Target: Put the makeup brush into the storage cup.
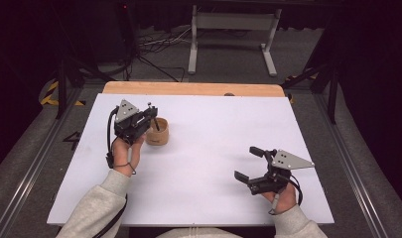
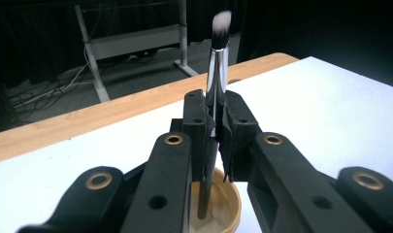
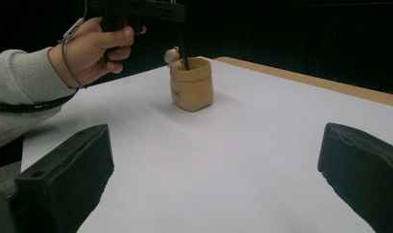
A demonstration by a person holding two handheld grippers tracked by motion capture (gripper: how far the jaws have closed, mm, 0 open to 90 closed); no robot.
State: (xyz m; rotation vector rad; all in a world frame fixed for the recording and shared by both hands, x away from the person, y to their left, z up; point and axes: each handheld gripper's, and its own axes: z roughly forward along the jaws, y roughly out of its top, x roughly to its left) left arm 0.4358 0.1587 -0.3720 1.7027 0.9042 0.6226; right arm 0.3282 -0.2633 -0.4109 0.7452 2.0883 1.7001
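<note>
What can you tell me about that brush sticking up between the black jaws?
The brush is a makeup brush: soft white-tipped bristles, a shiny silver collar, a dark handle. It stands upright, bristles up, clamped at the collar by the left gripper. Its handle end reaches down into a small tan cup on the white table.

— Left gripper [image 1: 148, 115]?
— Raised off the table, jaws clamped tight, hand [image 1: 125, 151] wrapped round its grip.
— And the right gripper [image 1: 247, 162]?
— Low near the table's front edge, jaws spread wide apart, nothing between them.
</note>
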